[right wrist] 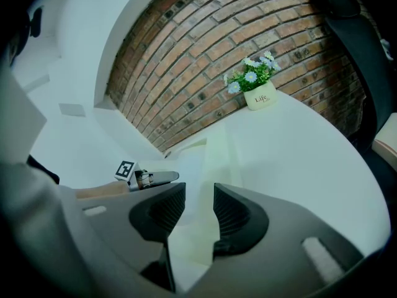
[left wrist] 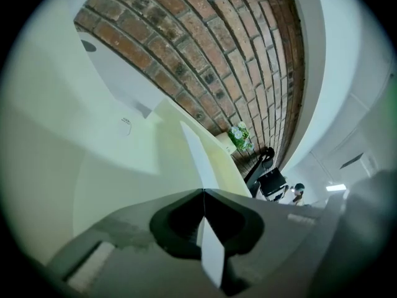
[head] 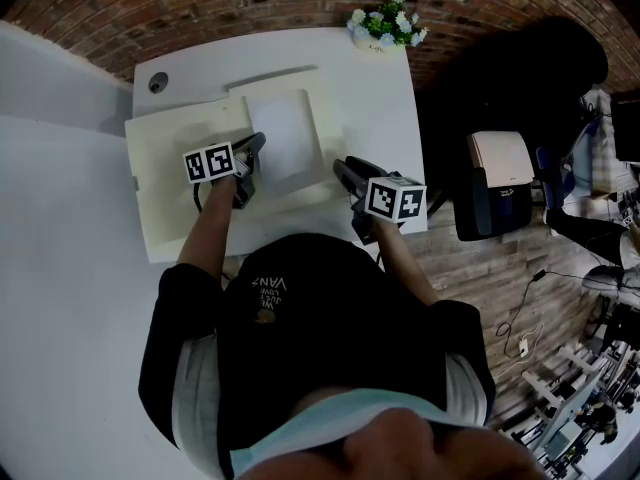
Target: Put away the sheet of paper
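A white sheet of paper [head: 283, 136] lies over the open cream folder [head: 170, 193] on the white table [head: 375, 98]. My left gripper [head: 258, 142] is shut on the sheet's left edge. In the left gripper view the sheet [left wrist: 197, 151] runs edge-on out from the closed jaws of the left gripper [left wrist: 203, 192], above the folder [left wrist: 118, 185]. My right gripper [head: 341, 166] hovers at the folder's right edge, just right of the sheet. In its own view the right gripper [right wrist: 200, 194] stands open with nothing between its jaws, and the left gripper [right wrist: 156, 179] shows ahead to its left.
A small pot of flowers [head: 386, 23] stands at the table's far edge, against the brick wall, and shows again as the flower pot [right wrist: 258, 90]. A grey round fitting [head: 157, 83] sits at the table's far left corner. A chair with a box [head: 500, 178] stands to the right.
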The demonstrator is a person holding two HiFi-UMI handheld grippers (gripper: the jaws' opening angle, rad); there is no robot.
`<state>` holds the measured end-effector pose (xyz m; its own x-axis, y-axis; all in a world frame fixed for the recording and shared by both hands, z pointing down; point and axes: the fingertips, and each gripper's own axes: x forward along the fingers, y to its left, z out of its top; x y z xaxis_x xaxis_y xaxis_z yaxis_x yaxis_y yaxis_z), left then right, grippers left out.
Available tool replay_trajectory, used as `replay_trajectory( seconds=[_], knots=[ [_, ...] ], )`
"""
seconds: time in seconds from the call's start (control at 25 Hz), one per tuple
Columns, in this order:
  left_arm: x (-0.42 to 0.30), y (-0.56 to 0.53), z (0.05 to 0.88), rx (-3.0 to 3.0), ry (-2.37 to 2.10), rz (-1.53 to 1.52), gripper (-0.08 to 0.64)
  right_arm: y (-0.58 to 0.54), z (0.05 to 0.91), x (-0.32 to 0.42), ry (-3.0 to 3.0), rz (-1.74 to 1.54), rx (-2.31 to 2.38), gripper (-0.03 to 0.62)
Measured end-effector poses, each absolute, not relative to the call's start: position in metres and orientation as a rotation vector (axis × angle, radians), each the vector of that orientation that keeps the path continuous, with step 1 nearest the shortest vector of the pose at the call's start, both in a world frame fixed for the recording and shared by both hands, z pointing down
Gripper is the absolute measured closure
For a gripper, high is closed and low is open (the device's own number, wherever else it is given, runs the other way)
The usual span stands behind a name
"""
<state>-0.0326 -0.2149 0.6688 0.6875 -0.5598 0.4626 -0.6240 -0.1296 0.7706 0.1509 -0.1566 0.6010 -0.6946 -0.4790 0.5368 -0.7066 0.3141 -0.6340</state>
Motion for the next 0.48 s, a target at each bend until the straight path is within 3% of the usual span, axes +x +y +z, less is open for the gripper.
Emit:
replay_trajectory(
  seconds=[0.12,0.48],
  knots=[
    [-0.032,-0.215,0.666,1.815,-0.945,0.083,0.56,-0.157,0.6,0.151,-2.334,1.319,1.081,0.451],
    [-0.039,-0.217,0.659,1.903,-1.032,0.197,0.335,-0.155,0.596,0.141,-2.347,1.317,1.066,0.451]
  ],
)
